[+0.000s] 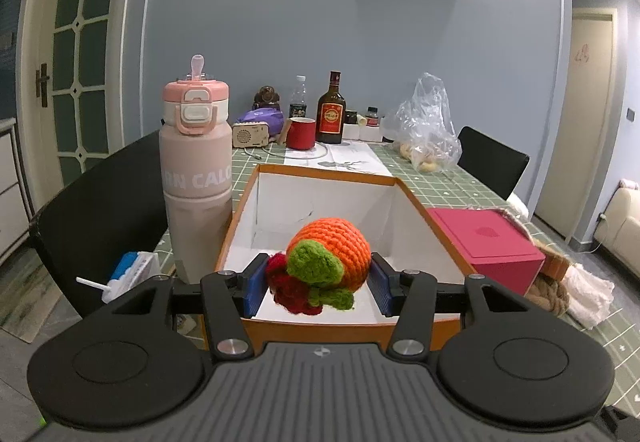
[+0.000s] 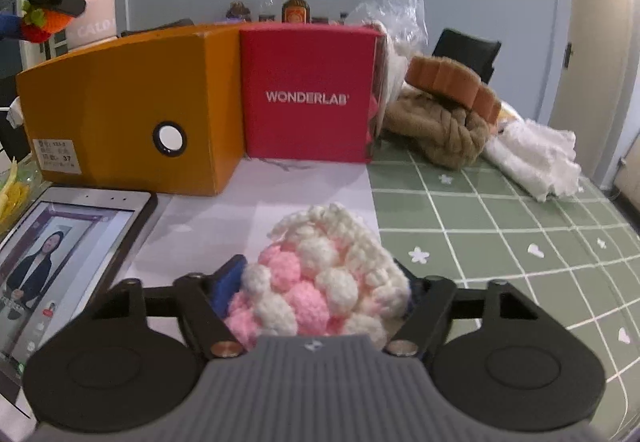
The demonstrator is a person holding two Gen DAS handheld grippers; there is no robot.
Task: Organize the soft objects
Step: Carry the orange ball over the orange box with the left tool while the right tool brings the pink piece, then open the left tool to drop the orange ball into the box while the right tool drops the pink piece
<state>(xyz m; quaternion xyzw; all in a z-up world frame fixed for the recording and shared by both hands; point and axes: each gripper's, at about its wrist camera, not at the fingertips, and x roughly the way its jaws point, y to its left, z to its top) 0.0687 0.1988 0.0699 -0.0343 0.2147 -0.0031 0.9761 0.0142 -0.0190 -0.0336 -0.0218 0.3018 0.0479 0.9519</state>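
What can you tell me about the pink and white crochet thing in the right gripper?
The pink and white crochet piece is a soft, bumpy yarn bundle of bobble stitches with a looser cream edge on top. It sits between the right gripper's blue pads, which press on its sides, low over the white sheet before the orange box.

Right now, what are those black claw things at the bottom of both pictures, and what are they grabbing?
They are two grabbers a person holds, one per hand, each with a camera looking along its fingers. The left gripper holds an orange crocheted toy over an open orange box. The right gripper has a pink-and-white crocheted toy between its fingers, low over the table; I can't tell if it squeezes. Beside the box stand a red box and a pink bottle.
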